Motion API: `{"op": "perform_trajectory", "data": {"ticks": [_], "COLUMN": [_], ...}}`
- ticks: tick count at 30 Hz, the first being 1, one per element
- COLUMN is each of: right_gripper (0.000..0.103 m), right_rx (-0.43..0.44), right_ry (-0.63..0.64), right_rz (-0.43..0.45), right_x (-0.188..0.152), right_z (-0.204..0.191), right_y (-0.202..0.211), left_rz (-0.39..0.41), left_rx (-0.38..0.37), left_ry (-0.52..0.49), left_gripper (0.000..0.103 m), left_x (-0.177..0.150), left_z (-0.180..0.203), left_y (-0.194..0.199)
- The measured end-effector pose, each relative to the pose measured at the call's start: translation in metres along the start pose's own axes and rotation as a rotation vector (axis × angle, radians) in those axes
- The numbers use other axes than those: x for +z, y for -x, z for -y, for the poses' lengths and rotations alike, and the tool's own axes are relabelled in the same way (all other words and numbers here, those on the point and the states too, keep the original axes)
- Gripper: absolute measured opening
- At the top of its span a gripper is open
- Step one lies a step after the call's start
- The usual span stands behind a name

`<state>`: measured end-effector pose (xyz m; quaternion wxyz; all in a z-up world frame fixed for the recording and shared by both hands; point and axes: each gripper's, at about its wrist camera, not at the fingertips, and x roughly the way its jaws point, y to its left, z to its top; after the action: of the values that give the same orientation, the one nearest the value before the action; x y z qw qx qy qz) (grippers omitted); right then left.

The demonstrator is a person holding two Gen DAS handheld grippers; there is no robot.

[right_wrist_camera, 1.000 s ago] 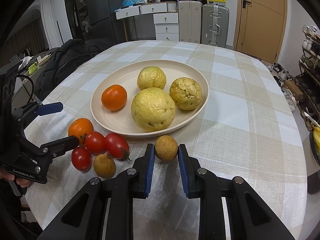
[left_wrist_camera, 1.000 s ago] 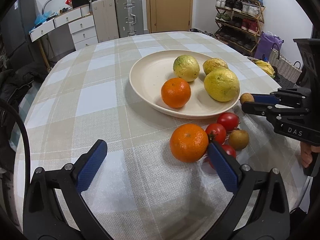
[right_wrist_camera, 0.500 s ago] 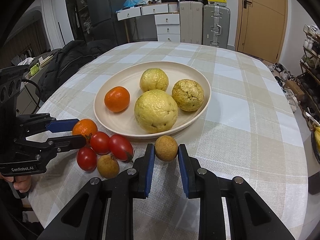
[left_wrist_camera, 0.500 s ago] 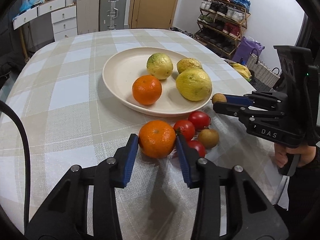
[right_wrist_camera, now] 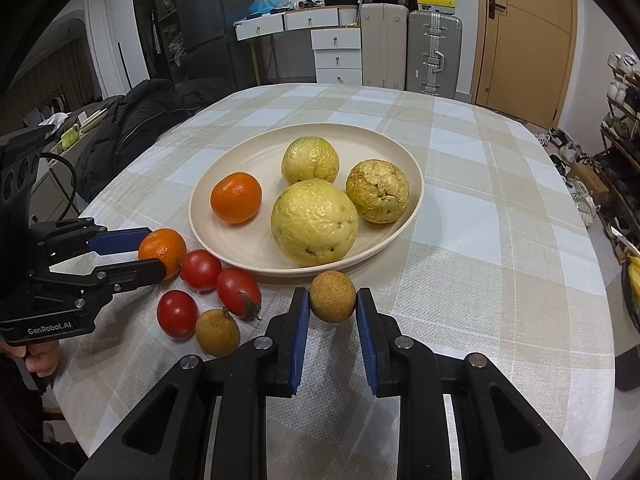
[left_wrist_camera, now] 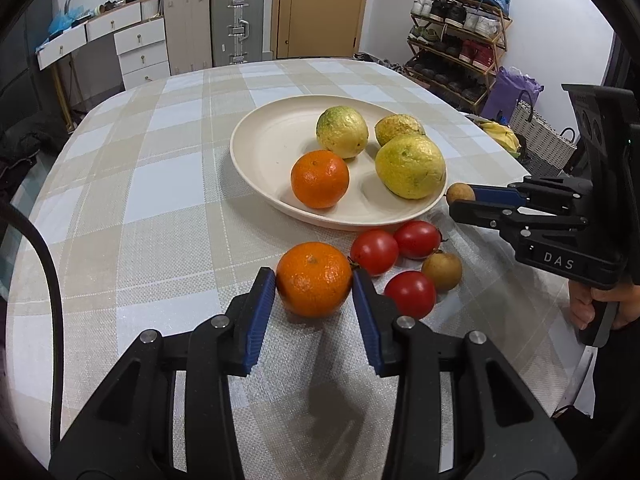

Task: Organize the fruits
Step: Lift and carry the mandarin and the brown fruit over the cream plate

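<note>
A cream plate (left_wrist_camera: 264, 152) (right_wrist_camera: 224, 240) on the checked tablecloth holds three yellow-green guavas (left_wrist_camera: 410, 170) and one orange (left_wrist_camera: 319, 178). My left gripper (left_wrist_camera: 314, 282) is shut on a second orange (left_wrist_camera: 314, 278) (right_wrist_camera: 162, 252) just in front of the plate. My right gripper (right_wrist_camera: 332, 298) is shut on a small brown longan (right_wrist_camera: 332, 296) (left_wrist_camera: 456, 193) at the plate's near rim. Three red tomatoes (left_wrist_camera: 374, 251) (right_wrist_camera: 200, 270) and another longan (left_wrist_camera: 442, 271) (right_wrist_camera: 217, 332) lie on the cloth between the grippers.
The table edge curves close on the right, with bananas (left_wrist_camera: 500, 136) in a basket and a shoe rack (left_wrist_camera: 456, 52) beyond. Suitcases (right_wrist_camera: 432, 52) and drawers (right_wrist_camera: 336, 56) stand behind the table. A black jacket (right_wrist_camera: 136, 132) lies at the left.
My left gripper has closed from wide open onto the orange on the cloth. My right gripper keeps its hold on the longan and has barely moved.
</note>
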<state>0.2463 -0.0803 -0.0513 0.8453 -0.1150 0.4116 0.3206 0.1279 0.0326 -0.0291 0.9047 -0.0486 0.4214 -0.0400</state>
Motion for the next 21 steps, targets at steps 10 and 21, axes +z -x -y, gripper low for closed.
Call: {"op": "perform_trajectory", "data": {"ticks": [10, 21], "right_gripper": [0.024, 0.024], "right_rx": [0.000, 0.004], "right_ry": [-0.003, -0.015], "right_rz": [0.003, 0.040], "right_x": [0.000, 0.002], "right_z": [0.000, 0.002], "right_y": [0.000, 0.009], "left_rz": [0.007, 0.105], "left_rx": [-0.016, -0.018], "left_ry": [0.014, 0.054], "left_gripper": [0.038, 0.038], "left_x": [-0.001, 0.007], "left_z": [-0.002, -0.010], "left_y": [-0.004, 0.024]}}
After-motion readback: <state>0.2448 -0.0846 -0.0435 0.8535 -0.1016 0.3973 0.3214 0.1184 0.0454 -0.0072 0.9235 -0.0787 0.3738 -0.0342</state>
